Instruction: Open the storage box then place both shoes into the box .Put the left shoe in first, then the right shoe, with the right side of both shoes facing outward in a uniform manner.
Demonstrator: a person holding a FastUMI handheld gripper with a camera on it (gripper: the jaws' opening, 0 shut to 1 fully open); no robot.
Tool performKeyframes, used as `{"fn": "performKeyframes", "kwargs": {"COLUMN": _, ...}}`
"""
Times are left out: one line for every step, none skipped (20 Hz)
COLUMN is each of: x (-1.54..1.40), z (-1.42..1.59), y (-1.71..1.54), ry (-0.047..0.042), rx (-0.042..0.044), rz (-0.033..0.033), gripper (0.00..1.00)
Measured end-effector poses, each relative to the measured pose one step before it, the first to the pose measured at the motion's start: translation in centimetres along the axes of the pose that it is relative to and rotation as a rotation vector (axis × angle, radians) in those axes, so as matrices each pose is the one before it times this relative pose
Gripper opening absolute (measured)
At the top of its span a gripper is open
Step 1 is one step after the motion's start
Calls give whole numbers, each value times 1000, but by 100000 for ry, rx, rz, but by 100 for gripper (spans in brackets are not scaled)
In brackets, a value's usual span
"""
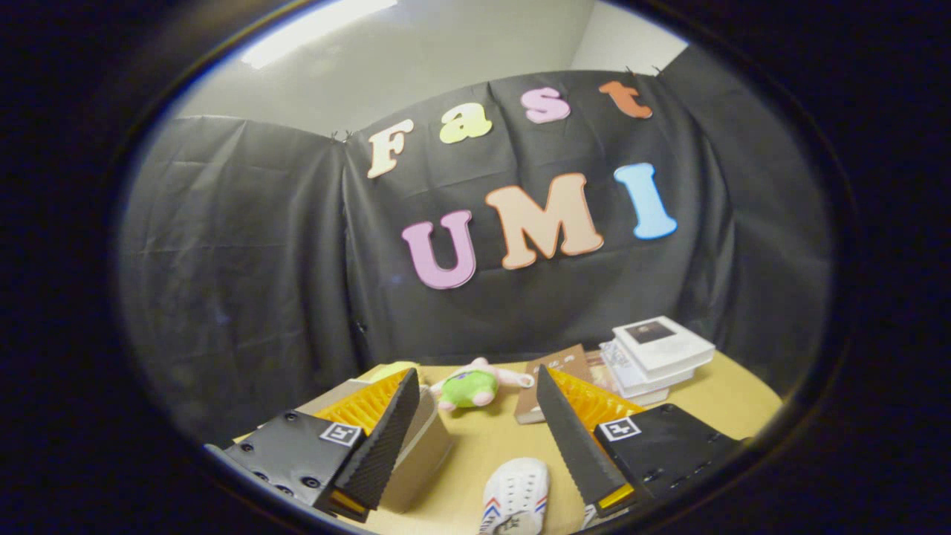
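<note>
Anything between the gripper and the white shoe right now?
Nothing visible. The gripper is open, and the white perforated shoe with red and blue stripes lies on the tan tabletop between its fingers, with bare table around its toe. The beige cardboard storage box sits beside the shoe, behind one finger.

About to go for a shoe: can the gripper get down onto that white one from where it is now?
Probably yes. The gripper is open, holding nothing, and the white shoe lies on the table between its fingers with nothing over it. The cardboard box sits behind the left finger, off the path.
</note>
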State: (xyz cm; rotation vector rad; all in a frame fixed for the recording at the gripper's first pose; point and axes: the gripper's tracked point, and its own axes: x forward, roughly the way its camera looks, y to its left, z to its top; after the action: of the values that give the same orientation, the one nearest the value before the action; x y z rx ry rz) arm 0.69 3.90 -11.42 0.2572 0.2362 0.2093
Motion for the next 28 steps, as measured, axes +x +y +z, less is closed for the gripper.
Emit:
{"fn": "performKeyframes", "kwargs": {"x": 127, "z": -596, "y": 256, "ry": 1947, "rx": 3139, "rz": 1515, "gripper": 99}}
{"fn": "performKeyframes", "kwargs": {"x": 264, "z": -671, "y": 88, "ry": 2028, "rx": 4430, "rz": 1519, "gripper": 99}}
{"fn": "performKeyframes", "kwargs": {"x": 105, "z": -891, "y": 138, "ry": 2228, "rx": 4639, "rz": 902, "gripper": 100}}
{"fn": "performKeyframes", "kwargs": {"x": 218, "z": -749, "y": 84, "ry": 2059, "rx": 4714, "rz": 993, "gripper": 100}}
{"fn": "performKeyframes", "kwargs": {"x": 250, "z": -995, "y": 71, "ry": 2163, "rx": 5684, "rz": 868, "gripper": 100}}
{"fn": "performKeyframes", "kwargs": {"x": 246, "z": -764, "y": 95, "ry": 2059, "rx": 6055, "rz": 1280, "gripper": 100}}
{"fn": "performKeyframes", "kwargs": {"x": 61, "z": -1065, "y": 90, "ry": 2242, "rx": 6399, "rz": 1186, "gripper": 100}}
{"fn": "performKeyframes", "kwargs": {"x": 293, "z": -896, "y": -93, "ry": 2335, "rx": 6579, "rz": 1412, "gripper": 100}}
{"fn": "performKeyframes", "kwargs": {"x": 122, "z": -1039, "y": 67, "ry": 2160, "rx": 6863, "rz": 1391, "gripper": 100}}
{"fn": "performKeyframes", "kwargs": {"x": 242, "z": -718, "y": 201, "ry": 2084, "rx": 7373, "rz": 2666, "gripper": 100}}
{"fn": "performKeyframes", "kwargs": {"x": 238, "z": -787, "y": 658, "ry": 2444, "rx": 6968, "rz": 2979, "gripper": 99}}
{"fn": "performKeyframes", "kwargs": {"x": 283, "z": -646, "y": 350, "ry": 2418, "rx": 6466, "rz": 2757, "gripper": 99}}
{"fn": "performKeyframes", "kwargs": {"x": 0, "z": -797, "y": -235, "ry": 1905, "rx": 4972, "rz": 1297, "gripper": 99}}
{"fn": "performKeyframes", "kwargs": {"x": 208, "z": -167, "y": -132, "ry": 1639, "rx": 3897, "rz": 649, "gripper": 99}}
{"fn": "performKeyframes", "kwargs": {"x": 244, "z": -497, "y": -118, "ry": 1938, "rx": 4150, "rz": 1063, "gripper": 99}}
{"fn": "performKeyframes", "kwargs": {"x": 431, "z": -439, "y": -46, "ry": 2265, "rx": 4390, "rz": 1070, "gripper": 100}}
{"fn": "performKeyframes", "kwargs": {"x": 449, "z": -714, "y": -134, "ry": 2168, "rx": 4915, "rz": 1362, "gripper": 99}}
{"fn": "performKeyframes", "kwargs": {"x": 459, "z": -266, "y": 20, "ry": 1070, "rx": 5104, "rz": 1580, "gripper": 100}}
{"fn": "performKeyframes", "kwargs": {"x": 345, "z": -188, "y": -64, "ry": 1039, "rx": 5003, "rz": 1623, "gripper": 99}}
{"fn": "performKeyframes", "kwargs": {"x": 470, "z": -89, "y": -337, "ry": 705, "rx": 4782, "rz": 672, "gripper": 99}}
{"fn": "performKeyframes", "kwargs": {"x": 488, "z": -227, "y": -530, "ry": 518, "rx": 4143, "rz": 651, "gripper": 99}}
{"fn": "performKeyframes", "kwargs": {"x": 438, "z": -161, "y": -404, "ry": 585, "rx": 3525, "rz": 41, "gripper": 99}}
{"fn": "performKeyframes", "kwargs": {"x": 298, "z": -239, "y": -479, "ry": 660, "rx": 3363, "rz": 266, "gripper": 99}}
{"fn": "performKeyframes", "kwargs": {"x": 343, "z": 64, "y": -208, "ry": 662, "rx": 3684, "rz": 129, "gripper": 99}}
{"fn": "performKeyframes", "kwargs": {"x": 211, "z": -152, "y": -145, "ry": 425, "rx": 3650, "rz": 636, "gripper": 99}}
{"fn": "performKeyframes", "kwargs": {"x": 416, "z": 44, "y": -324, "ry": 327, "rx": 2913, "rz": 86, "gripper": 99}}
{"fn": "performKeyframes", "kwargs": {"x": -77, "z": -36, "y": -467, "ry": 126, "rx": 2005, "rz": -266, "gripper": 99}}
{"fn": "performKeyframes", "kwargs": {"x": 151, "z": -174, "y": -603, "ry": -183, "rx": 1074, "rz": -1084, "gripper": 99}}
